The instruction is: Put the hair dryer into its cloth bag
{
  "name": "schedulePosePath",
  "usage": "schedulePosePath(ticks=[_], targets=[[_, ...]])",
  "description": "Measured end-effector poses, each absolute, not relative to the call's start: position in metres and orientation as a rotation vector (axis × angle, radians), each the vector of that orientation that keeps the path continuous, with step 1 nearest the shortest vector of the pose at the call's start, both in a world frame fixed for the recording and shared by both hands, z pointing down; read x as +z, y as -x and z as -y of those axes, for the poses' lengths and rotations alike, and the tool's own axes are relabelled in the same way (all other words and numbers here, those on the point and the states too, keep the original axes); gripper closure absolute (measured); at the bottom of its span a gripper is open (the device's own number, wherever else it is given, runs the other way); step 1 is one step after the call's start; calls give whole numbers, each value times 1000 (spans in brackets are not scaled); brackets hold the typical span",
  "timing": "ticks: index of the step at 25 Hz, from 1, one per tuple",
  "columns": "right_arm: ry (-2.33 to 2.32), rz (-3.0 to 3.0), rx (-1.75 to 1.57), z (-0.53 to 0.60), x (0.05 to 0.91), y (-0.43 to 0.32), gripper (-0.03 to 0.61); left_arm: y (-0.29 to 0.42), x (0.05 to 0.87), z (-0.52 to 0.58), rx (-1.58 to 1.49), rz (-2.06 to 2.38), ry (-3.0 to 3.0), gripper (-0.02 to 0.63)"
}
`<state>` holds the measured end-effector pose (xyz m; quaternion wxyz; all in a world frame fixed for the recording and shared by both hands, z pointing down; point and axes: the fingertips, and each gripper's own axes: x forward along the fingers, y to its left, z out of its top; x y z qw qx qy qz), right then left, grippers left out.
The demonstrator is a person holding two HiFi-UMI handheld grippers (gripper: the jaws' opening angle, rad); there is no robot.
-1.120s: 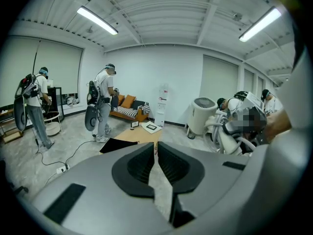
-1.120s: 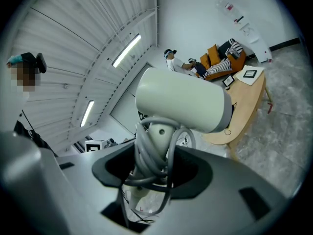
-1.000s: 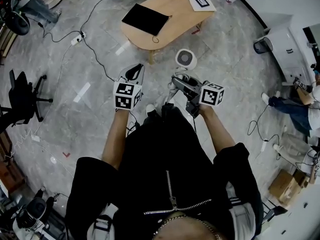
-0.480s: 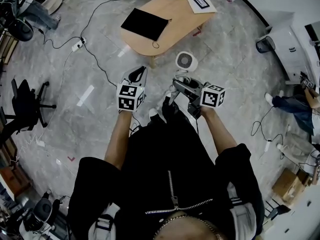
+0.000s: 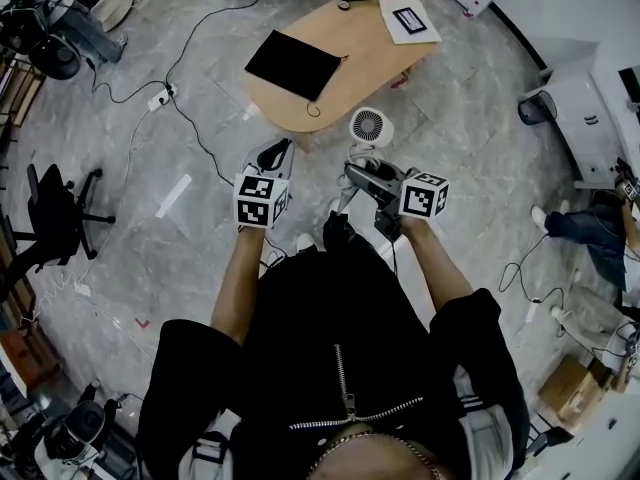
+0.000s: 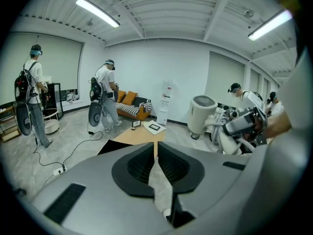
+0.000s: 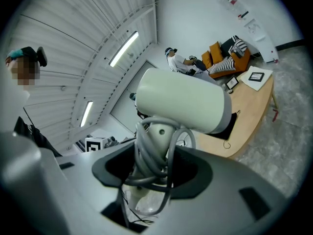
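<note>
The hair dryer (image 7: 183, 106) was held handle-down in the right gripper (image 7: 155, 155), whose jaws gripped the cord-wrapped handle. Its pale barrel lay crosswise above the jaws. In the right gripper view its long axis ran side to side, with the grey-banded end pointing right, toward the desk (image 5: 370, 43). It hung in the air above the floor, short of the desk, where the black cloth bag (image 5: 293, 64) lay flat. The left gripper (image 5: 277, 151), alongside, had its jaws drawn almost together on nothing.
</note>
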<state>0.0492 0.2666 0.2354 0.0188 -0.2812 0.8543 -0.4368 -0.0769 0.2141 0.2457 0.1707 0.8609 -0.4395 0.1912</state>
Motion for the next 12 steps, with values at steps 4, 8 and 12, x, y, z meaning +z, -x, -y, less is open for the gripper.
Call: schedulePosePath(ticks=[4, 8, 12], targets=[[847, -2662, -1368, -250, 233, -58, 357, 69, 246, -202, 541, 1266, -2421, 580], [820, -2668, -1369, -237, 231, -66, 357, 62, 244, -191, 548, 1283, -2408, 578], [788, -2676, -1386, -221, 232, -79, 357, 50, 244, -177, 558, 1305, -2386, 578]])
